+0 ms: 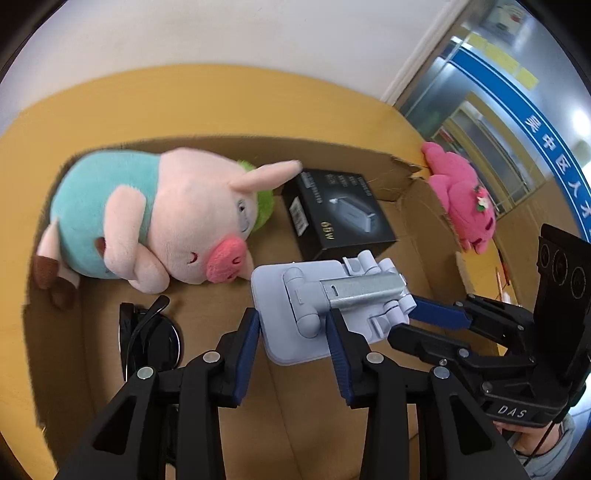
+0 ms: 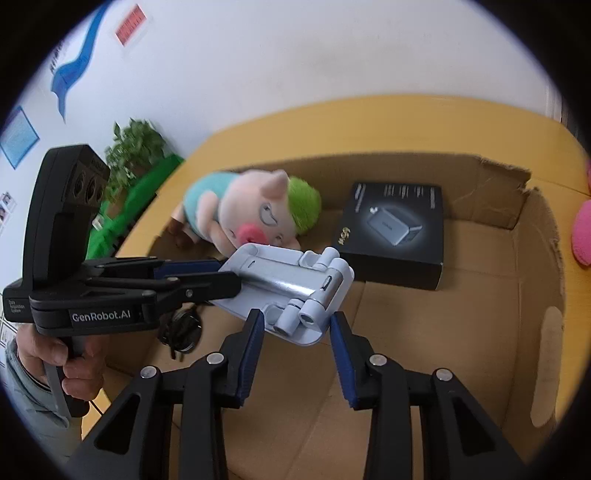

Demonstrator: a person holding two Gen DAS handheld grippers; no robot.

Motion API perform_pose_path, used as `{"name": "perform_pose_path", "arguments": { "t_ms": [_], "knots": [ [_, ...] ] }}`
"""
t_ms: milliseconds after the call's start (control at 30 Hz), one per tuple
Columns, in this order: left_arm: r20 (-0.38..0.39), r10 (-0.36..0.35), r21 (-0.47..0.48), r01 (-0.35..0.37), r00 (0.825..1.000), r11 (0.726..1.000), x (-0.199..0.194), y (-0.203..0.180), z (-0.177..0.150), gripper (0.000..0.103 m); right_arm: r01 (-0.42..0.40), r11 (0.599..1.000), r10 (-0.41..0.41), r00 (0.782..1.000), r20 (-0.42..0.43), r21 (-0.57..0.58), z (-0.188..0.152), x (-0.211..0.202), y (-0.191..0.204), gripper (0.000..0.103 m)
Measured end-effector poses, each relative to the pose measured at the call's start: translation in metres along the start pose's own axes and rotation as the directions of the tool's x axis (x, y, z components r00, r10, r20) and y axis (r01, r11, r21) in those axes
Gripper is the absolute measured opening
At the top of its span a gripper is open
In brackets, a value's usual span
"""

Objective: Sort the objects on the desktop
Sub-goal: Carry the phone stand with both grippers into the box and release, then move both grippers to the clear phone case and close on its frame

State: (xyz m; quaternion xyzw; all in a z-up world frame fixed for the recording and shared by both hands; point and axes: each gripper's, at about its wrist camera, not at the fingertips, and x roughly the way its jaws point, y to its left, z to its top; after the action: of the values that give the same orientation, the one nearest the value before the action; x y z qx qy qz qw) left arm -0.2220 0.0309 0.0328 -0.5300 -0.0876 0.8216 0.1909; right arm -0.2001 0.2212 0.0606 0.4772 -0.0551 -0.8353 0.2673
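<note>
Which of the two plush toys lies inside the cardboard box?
The pale pink plush pig in the teal shirt lies inside the cardboard box; the hot-pink plush toy sits outside, against its torn corner.

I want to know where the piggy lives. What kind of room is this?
Probably an office, not a home. Past the yellow table there are glass partitions with a blue printed band, notices taped on the white wall, and a potted plant.
</note>
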Motion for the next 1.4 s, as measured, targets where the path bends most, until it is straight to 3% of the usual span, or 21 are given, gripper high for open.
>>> {"name": "perform_pose_path", "arguments": {
  "t_ms": [167,267,533,633,667,733,767,800,867,967,1000,1067,1233,1300,1400],
  "knots": [
    [-0.067,0.033,-0.063,-0.037,0.997,0.997,0.035,0.018,0.004,0.039,0.003,1.0,0.001,0.991,-0.131,0.03,0.005,0.04,-0.006,0.036],
    [-0.064,0.078,-0.015,-0.079,0.995,0.997,0.04,0.01,0.007,0.039,0.018,0.999,-0.01,0.988,-0.157,0.05,0.004,0.05,-0.011,0.036],
    [-0.138,0.128,0.021,-0.126,0.982,0.992,0.052,0.006,0.003,0.038,0.029,0.997,-0.017,0.987,-0.161,0.07,0.004,0.05,-0.015,0.036],
    [-0.096,0.128,0.009,-0.128,0.987,0.992,0.035,0.003,0.001,0.038,0.122,0.992,-0.122,0.987,-0.101,-0.002,0.004,0.034,-0.002,0.036],
    [-0.076,0.124,0.013,-0.124,0.989,0.992,0.026,0.001,0.0,0.039,0.148,0.988,-0.15,0.987,-0.053,-0.039,0.003,0.021,0.007,0.039],
    [0.005,0.128,0.049,-0.128,0.992,0.991,-0.005,-0.011,-0.006,0.043,0.166,0.983,-0.161,0.985,0.055,-0.084,-0.003,-0.012,0.023,0.057],
    [0.056,0.137,0.068,-0.14,0.989,0.988,-0.022,-0.016,-0.01,0.049,0.168,0.981,-0.159,0.982,0.098,-0.094,-0.003,-0.025,0.025,0.075],
    [0.122,0.145,0.091,-0.156,0.982,0.984,-0.043,-0.024,-0.017,0.06,0.178,0.979,-0.162,0.976,0.145,-0.104,-0.007,-0.04,0.032,0.083],
    [0.262,0.163,0.124,-0.201,0.951,0.972,-0.085,-0.039,-0.034,0.075,0.204,0.972,-0.171,0.956,0.238,-0.121,-0.021,-0.067,0.044,0.083],
    [0.453,0.204,0.127,-0.29,0.868,0.949,-0.139,-0.058,-0.07,0.09,0.242,0.964,-0.2,0.934,0.296,-0.111,-0.042,-0.087,0.053,0.083],
    [0.516,0.221,0.105,-0.317,0.828,0.943,-0.156,-0.063,-0.089,0.092,0.259,0.961,-0.221,0.928,0.299,-0.095,-0.049,-0.089,0.052,0.083],
    [0.572,0.211,0.096,-0.321,0.793,0.942,-0.171,-0.066,-0.106,0.094,0.269,0.962,-0.245,0.924,0.294,-0.044,-0.063,-0.09,0.05,0.083],
    [0.634,0.246,0.103,-0.395,0.733,0.913,-0.179,-0.087,-0.158,0.094,0.277,0.961,-0.267,0.915,0.302,0.011,-0.091,-0.095,0.046,0.083],
    [0.641,0.248,0.111,-0.408,0.726,0.906,-0.178,-0.092,-0.173,0.094,0.297,0.955,-0.283,0.91,0.304,0.0,-0.099,-0.099,0.049,0.083],
    [0.642,0.231,0.103,-0.381,0.731,0.919,-0.182,-0.096,-0.189,0.094,0.301,0.954,-0.284,0.904,0.321,-0.005,-0.11,-0.11,0.056,0.083]
  ]
}}
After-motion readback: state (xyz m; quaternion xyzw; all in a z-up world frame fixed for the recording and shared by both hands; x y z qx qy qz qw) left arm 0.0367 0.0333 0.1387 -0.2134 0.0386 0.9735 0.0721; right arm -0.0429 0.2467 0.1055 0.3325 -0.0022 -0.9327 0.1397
